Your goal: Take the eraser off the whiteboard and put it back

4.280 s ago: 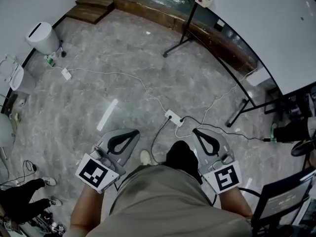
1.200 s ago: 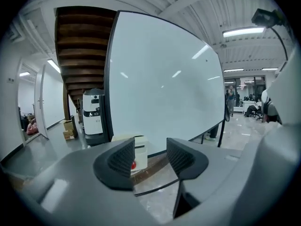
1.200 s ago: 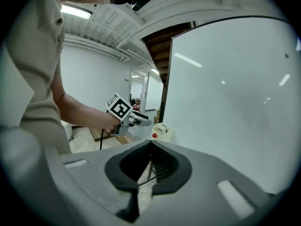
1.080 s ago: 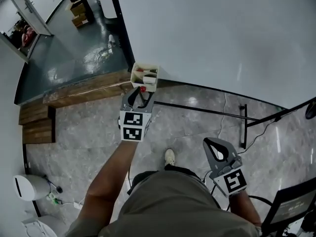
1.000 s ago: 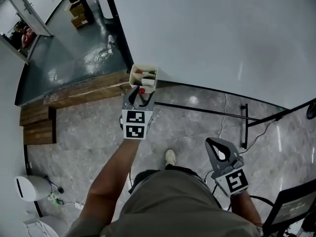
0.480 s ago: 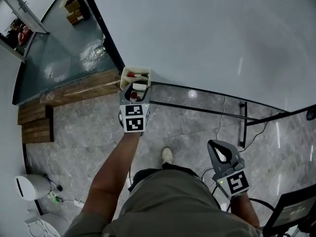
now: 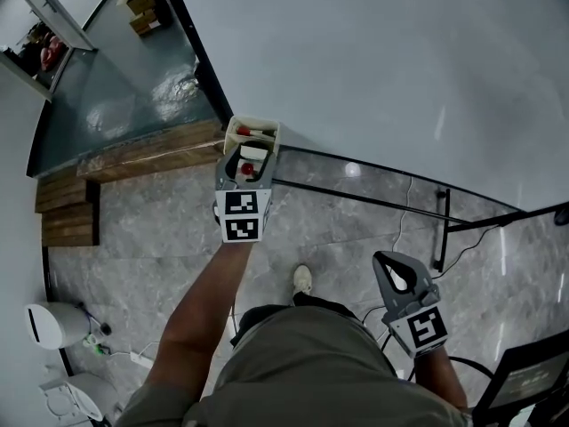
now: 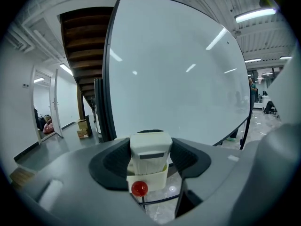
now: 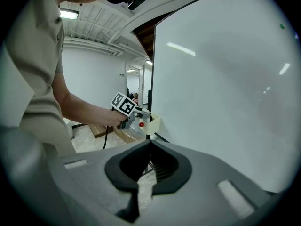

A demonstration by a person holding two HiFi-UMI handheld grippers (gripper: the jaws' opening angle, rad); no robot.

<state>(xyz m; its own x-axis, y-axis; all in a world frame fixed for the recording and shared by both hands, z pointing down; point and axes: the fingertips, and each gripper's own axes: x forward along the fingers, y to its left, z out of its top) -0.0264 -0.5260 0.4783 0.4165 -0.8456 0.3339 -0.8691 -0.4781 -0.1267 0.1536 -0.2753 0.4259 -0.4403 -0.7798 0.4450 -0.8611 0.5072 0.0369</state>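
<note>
My left gripper (image 7: 248, 154) is up at the cream tray (image 8: 160, 178) on the lower left corner of the whiteboard (image 8: 178, 79), and its jaws are closing with the white eraser (image 8: 150, 148) standing between them; I cannot tell whether the pads touch it yet. The eraser sits upright in the tray, just above a small red ball (image 8: 139, 189) at the tray's front. My right gripper (image 9: 150, 145) hangs low at my side, well apart from the board, its jaws clenched tip to tip on nothing.
</note>
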